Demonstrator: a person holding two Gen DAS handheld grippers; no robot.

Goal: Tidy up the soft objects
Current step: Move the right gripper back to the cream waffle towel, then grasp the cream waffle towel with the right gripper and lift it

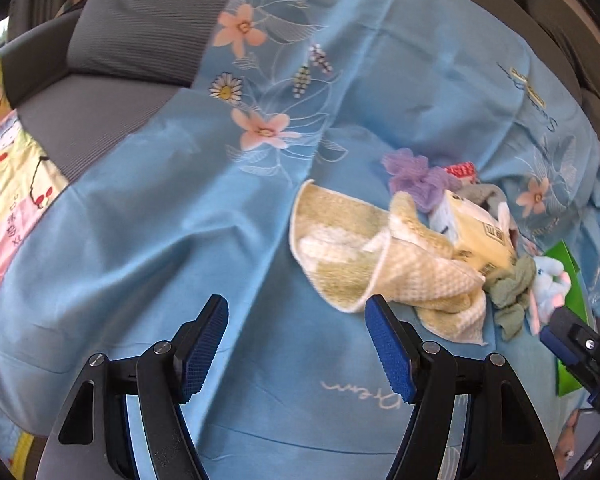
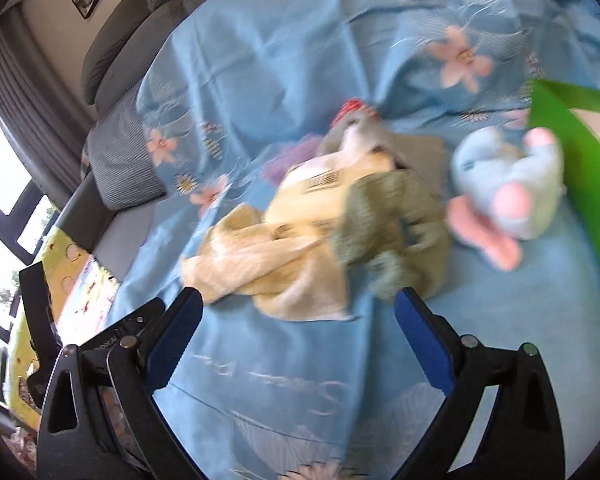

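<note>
— Where is there room?
— The blue sheet lies bare at 9 o'clock of the pile. A green box stands at 3 o'clock.

— What's in the pile?
— A bumpy yellow towel, a paper pack, a fuzzy green cloth, a soft blue bunny.

— The grippers?
— The left gripper and right gripper both gape wide, holding nothing.

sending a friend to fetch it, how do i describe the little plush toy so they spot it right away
Look at the blue floral sheet spread over the sofa, then find the heap of soft things on it. At the heap's edge, by the green bag, lies the plush toy: pale blue with pink ears and feet, unlike the beige towel and grey-green cloth beside it.
</note>
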